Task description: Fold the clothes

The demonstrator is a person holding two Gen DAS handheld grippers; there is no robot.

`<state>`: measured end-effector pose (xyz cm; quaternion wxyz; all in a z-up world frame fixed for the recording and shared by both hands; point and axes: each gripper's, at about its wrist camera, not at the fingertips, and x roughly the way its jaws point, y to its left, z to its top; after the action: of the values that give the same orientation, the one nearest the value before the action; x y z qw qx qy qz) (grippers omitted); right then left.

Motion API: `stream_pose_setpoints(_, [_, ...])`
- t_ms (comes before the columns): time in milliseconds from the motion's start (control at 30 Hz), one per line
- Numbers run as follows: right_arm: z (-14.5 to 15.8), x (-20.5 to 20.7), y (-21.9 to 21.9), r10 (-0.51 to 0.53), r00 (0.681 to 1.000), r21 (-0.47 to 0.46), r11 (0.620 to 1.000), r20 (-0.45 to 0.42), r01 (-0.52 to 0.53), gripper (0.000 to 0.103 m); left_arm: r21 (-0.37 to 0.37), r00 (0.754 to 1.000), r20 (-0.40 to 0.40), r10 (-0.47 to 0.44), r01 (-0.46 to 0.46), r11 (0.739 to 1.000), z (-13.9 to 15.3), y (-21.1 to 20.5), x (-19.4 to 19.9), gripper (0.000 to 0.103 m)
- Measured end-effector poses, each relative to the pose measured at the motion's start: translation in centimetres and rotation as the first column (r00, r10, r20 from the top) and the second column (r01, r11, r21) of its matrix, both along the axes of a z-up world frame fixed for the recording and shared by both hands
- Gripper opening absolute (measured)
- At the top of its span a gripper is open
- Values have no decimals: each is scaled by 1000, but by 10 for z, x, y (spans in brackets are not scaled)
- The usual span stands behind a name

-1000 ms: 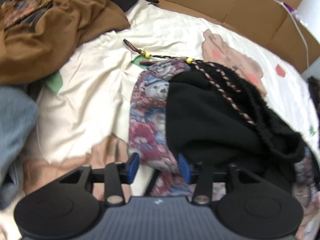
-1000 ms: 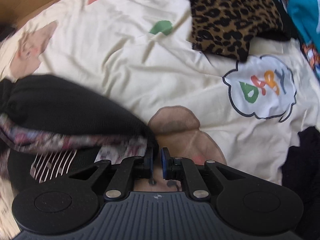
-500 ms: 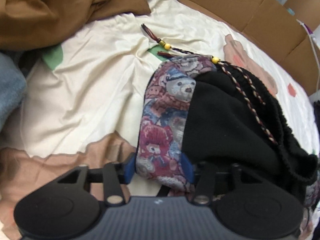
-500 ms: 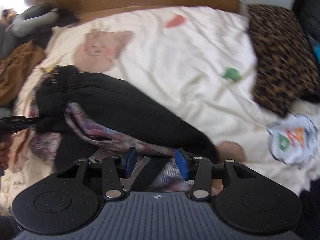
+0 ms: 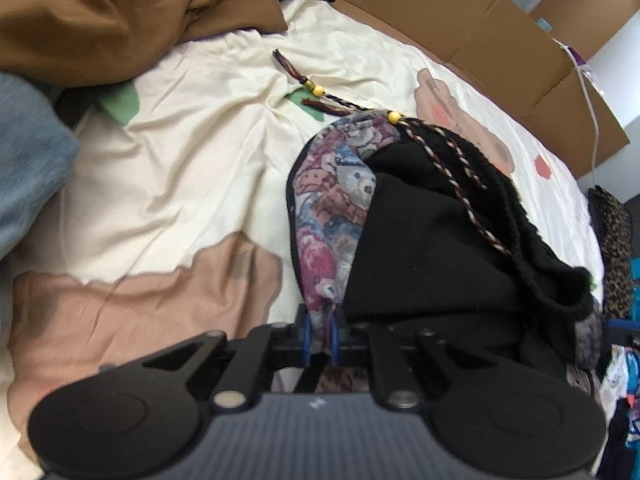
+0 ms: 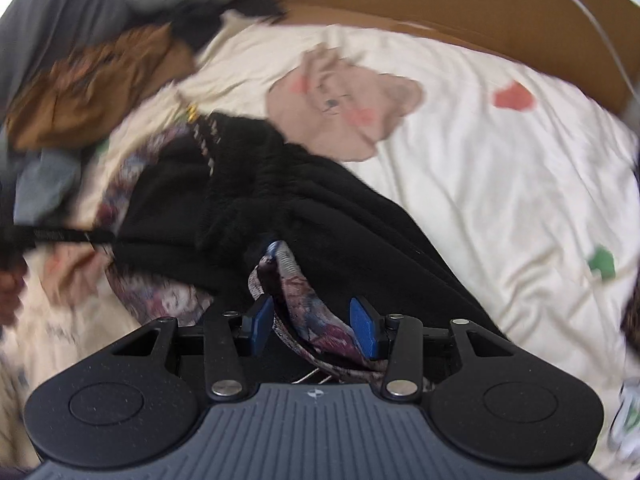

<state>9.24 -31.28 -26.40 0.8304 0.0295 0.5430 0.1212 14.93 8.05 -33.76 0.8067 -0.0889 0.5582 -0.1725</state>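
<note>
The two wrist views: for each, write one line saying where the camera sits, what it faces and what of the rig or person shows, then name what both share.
Left wrist: behind the left gripper, facing the bed sheet; its fingers pinch the bear-print garment.
Right wrist: behind the right gripper, fingers open astride that garment's fold; a hand shows far left.
Shared: garment, sheet, brown clothing.

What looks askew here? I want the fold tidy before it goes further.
The braided drawstring trails loose across the black garment, its beaded tassel straying onto the cream sheet. The garment is bunched, its bear-print lining turned outward.
</note>
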Motion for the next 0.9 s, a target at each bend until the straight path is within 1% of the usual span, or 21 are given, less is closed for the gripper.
stream_pose_setpoints(67, [-1, 5, 3, 41, 999, -17, 999, -2, -41, 49, 5, 1000, 3, -9, 9, 1000, 6, 0, -4, 12])
stream_pose_setpoints(133, [4, 7, -2, 34, 999, 9, 999, 9, -34, 49, 10, 1000, 6, -17, 17, 1000, 11, 0, -7, 16])
stream_pose_setpoints(167, [6, 7, -6, 26, 1000, 25, 999, 16, -27, 49, 27, 1000, 14, -18, 18, 999, 16, 3, -11, 17])
stream_pose_setpoints(200, [8, 7, -9, 20, 1000, 36, 999, 21, -20, 49, 45, 1000, 22, -19, 18, 999, 20, 5, -15, 17])
stream_pose_setpoints(233, [9, 7, -11, 14, 1000, 40, 999, 25, -15, 49, 63, 999, 31, -20, 18, 998, 25, 7, -19, 14])
stream_pose_setpoints(333, [8, 8, -17, -4, 1000, 38, 999, 17, 4, 49, 112, 997, 69, -23, 15, 994, 37, 12, -23, 15])
stream_pose_setpoints(467, [-4, 10, -17, -44, 999, 31, 999, -22, 45, 49, 109, 994, 94, -53, 43, 993, 49, 5, -21, 15])
stream_pose_setpoints(567, [-13, 8, -17, -76, 996, 52, 996, -38, 78, 49, 86, 992, 104, -75, 67, 994, 56, -12, -16, 15])
stream_pose_setpoints(633, [-21, 7, -15, -90, 995, 57, 994, -50, 93, 49, 52, 990, 109, -85, 79, 995, 59, -24, -12, 15])
stream_pose_setpoints(700, [-27, 7, -14, -104, 993, 57, 993, -63, 107, 49, 12, 987, 118, -110, 109, 994, 66, -39, -9, 20])
stream_pose_setpoints(767, [-33, 7, -14, -131, 989, 55, 989, -73, 136, 49, -24, 981, 133, -141, 146, 989, 72, -55, -5, 25])
stream_pose_setpoints(900, [-36, 1, -14, -176, 982, 73, 981, -74, 181, 50, -78, 969, 130, -208, 219, 973, 70, -91, 0, 28])
